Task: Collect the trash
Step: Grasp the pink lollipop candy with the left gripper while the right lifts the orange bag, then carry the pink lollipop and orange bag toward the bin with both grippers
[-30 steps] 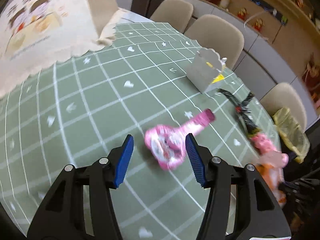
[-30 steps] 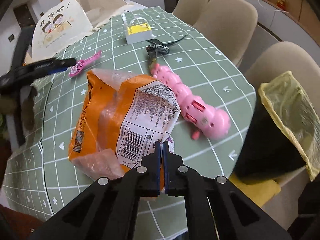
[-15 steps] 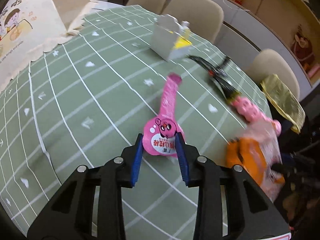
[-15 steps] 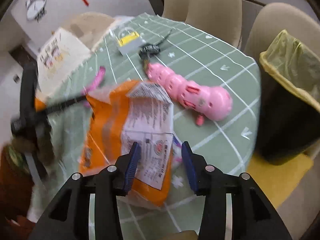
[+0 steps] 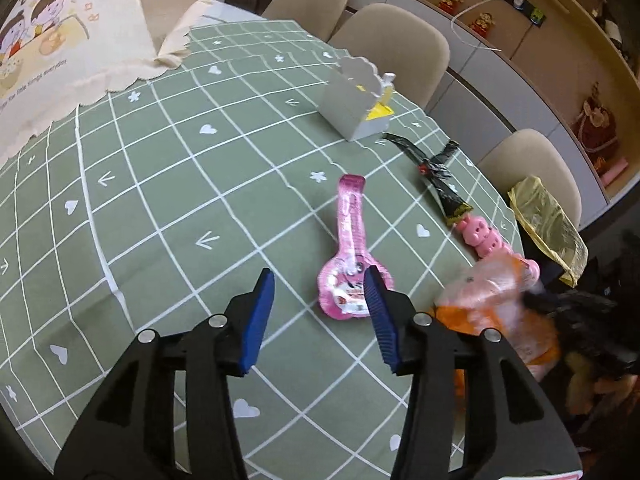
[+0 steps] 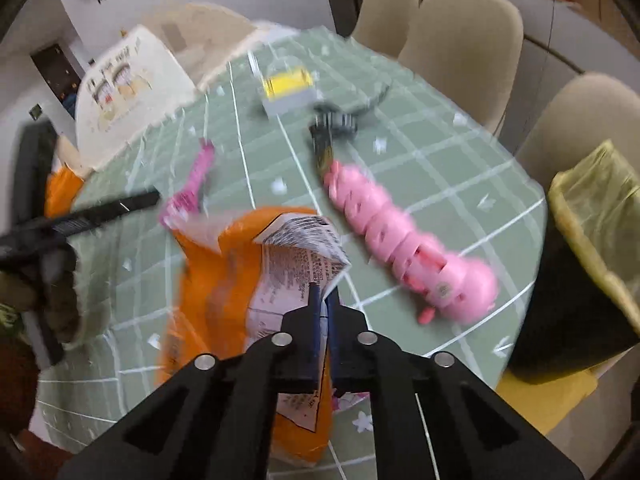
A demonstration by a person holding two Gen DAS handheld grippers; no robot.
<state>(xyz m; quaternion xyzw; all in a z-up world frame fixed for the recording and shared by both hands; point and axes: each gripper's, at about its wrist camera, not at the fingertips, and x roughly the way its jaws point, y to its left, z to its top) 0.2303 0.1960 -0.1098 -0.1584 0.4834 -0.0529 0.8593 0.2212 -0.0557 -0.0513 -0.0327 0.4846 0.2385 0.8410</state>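
Blurring hides where right gripper (image 6: 323, 300) pinches orange bag (image 6: 224, 280).

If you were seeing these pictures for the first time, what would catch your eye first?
The orange snack bag, pinched at its edge in the shut right gripper, fills the front of the green checked tablecloth. Beside it lies a pink caterpillar toy, and a pink wrapper lies by the opening left gripper.

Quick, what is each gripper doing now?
Left gripper: jaws opening, nothing held.
Right gripper: shut on the orange snack bag.
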